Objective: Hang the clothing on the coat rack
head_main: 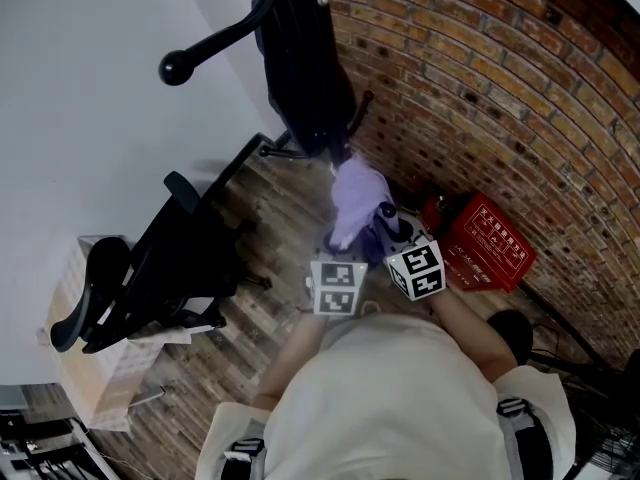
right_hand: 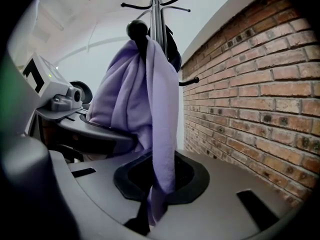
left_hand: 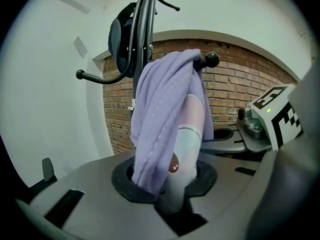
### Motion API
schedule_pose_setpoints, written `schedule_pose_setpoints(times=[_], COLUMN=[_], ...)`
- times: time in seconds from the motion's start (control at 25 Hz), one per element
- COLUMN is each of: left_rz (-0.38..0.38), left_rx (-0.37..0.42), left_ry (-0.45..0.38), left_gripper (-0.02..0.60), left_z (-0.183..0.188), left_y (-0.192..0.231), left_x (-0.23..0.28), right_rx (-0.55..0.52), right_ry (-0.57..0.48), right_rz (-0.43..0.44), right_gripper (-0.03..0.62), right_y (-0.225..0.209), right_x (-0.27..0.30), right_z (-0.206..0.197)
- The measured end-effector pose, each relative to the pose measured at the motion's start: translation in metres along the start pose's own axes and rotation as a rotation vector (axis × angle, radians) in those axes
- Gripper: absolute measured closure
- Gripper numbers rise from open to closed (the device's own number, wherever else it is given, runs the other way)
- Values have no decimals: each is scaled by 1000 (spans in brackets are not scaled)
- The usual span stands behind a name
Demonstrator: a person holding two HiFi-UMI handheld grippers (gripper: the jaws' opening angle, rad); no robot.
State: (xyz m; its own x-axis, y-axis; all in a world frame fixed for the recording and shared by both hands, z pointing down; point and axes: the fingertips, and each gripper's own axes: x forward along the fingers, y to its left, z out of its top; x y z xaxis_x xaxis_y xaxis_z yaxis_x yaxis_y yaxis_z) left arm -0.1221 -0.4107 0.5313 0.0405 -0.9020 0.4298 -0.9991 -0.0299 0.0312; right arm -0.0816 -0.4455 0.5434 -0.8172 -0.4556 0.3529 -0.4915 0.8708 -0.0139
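Observation:
A lilac garment [head_main: 358, 200] hangs over a ball-tipped hook [left_hand: 212, 60] of the black coat rack [head_main: 300, 58]. In the left gripper view its folds [left_hand: 162, 119] drop from the hook into my left gripper [left_hand: 167, 189], which is shut on the cloth, with a pale panel showing beside the lilac. My right gripper [right_hand: 157, 204] is shut on a narrow hanging strip of the same garment [right_hand: 145, 89], below the hook's ball [right_hand: 136, 29]. In the head view both grippers sit close together under the garment, left [head_main: 345, 246] and right [head_main: 388, 230].
A brick wall [head_main: 480, 78] runs close on the right, with a red box [head_main: 485, 243] at its foot. A black office chair [head_main: 160, 268] and a cardboard box [head_main: 95, 368] stand to the left. A dark item [left_hand: 122, 41] hangs higher on the rack.

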Motion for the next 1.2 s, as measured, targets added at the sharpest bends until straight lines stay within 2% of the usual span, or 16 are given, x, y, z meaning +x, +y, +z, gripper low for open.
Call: schedule_pose_setpoints(times=[0.56,0.88,1.2], left_rz=[-33,-47,-63], left_rx=[-27,-37,-60], left_ry=[-4,-6,-26], left_gripper=[488,444,374], left_z=[-1,-3,-5], left_y=[0,-1,-1], left_x=[-12,-28,-56], right_rx=[36,91,138], right_ry=[-1,-10,-39], right_rz=[-33,-86,-162], right_gripper=[572,572,499], right_y=[2,6,13], right_x=[-11,-34,-65], right_z=[0,2,5])
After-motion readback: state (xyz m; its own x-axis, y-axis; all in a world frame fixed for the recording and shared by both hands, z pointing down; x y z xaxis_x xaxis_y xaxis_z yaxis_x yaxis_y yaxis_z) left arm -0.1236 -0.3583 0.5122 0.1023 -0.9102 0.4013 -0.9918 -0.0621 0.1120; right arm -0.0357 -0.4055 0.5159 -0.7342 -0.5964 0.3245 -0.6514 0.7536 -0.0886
